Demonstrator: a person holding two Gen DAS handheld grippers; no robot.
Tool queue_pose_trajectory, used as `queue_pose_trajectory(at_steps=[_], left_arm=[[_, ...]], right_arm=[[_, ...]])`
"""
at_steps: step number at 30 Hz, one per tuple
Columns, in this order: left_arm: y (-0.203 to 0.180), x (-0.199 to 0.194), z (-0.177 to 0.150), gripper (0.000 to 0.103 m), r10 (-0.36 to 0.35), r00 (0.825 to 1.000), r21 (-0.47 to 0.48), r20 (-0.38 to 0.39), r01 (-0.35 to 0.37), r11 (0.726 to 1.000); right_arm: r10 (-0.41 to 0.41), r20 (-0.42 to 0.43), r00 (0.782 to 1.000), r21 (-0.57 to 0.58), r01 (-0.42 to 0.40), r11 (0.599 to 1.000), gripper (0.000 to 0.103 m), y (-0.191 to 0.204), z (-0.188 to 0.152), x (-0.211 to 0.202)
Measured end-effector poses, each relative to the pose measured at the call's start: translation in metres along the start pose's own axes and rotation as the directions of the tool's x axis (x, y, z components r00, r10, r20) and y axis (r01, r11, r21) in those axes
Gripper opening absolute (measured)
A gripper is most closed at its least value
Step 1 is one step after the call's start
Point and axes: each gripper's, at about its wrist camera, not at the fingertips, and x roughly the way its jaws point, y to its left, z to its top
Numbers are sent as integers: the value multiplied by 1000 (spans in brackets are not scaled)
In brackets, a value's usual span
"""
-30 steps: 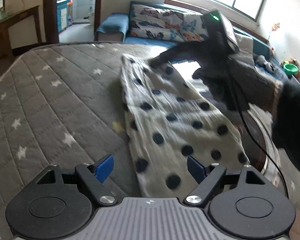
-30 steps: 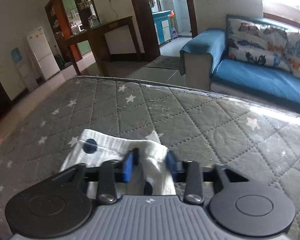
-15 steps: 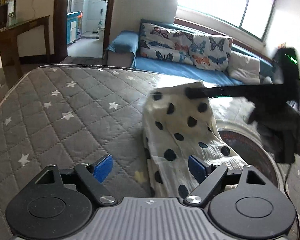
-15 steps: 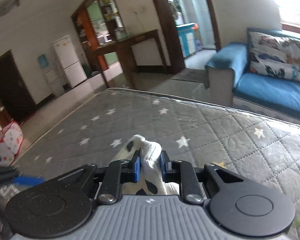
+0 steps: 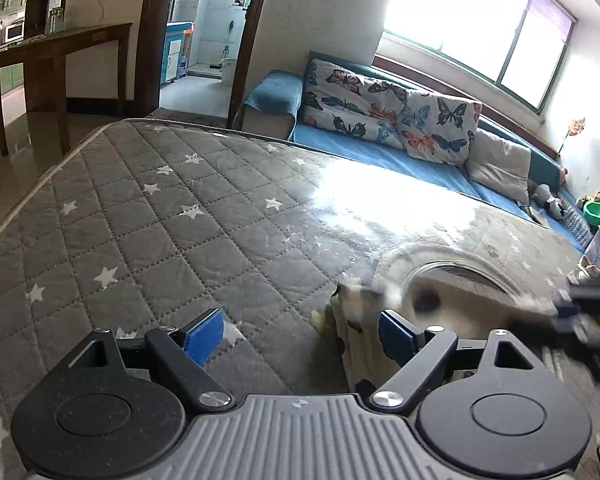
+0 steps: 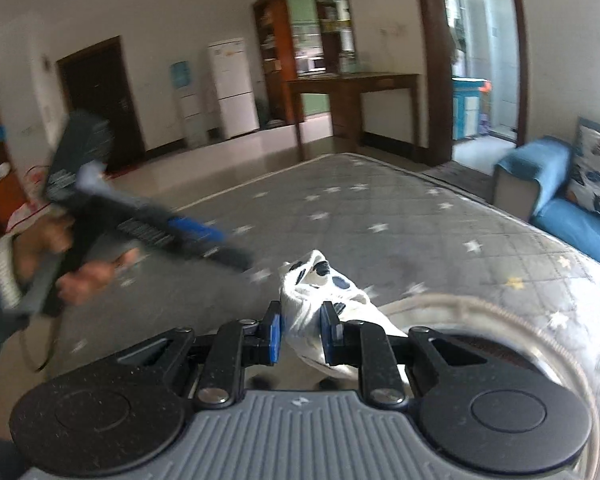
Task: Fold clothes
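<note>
While two grippers are held over a grey mattress, only one garment is seen: a white cloth with dark spots. It is pinched between the narrow jaws of the right gripper, bunched upward just past the blue pads. From the left wrist view, the same cloth is blurred and lies just behind the right-hand pad; nothing is held by the left gripper, whose jaws are spread wide. From the right wrist view, the left gripper is seen blurred ahead and to the left of the jaws, gripped by a hand. White writing is printed on its dark body, but it cannot be read. One round hoop shape is pressed into the mattress beside the cloth. The mattress is quilted in diamonds and dotted with white stars. Beyond it, one blue sofa is set under a bright window, with two butterfly cushions and one plain cushion. One wooden table, one white fridge and one dark door are seen across the room.
</note>
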Motion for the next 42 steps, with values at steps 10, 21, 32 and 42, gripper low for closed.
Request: queue_pose_trajectory(at_steps=[10,21,32,42], left_arm=[[-22,-39,-21,89,-70,997,63,29,68,996],[-68,-64,-64,84,-268,962,199,-48,272,941],[-123,-46,-97,80,-420,887,316,-190,461,829],[-114,-57,-113,15,-499,836,298,-229,548,782]], right_arm=[[43,-63,997,-222,-56,973,18,95,-54,-64],[-13,-147,989,-456,-56,888,19,157,-106,-86],[-104,-153,983,-595,-8,803,20,178,-127,-85],[-156,-130,979,-672,29,740,20,188,-142,-80]])
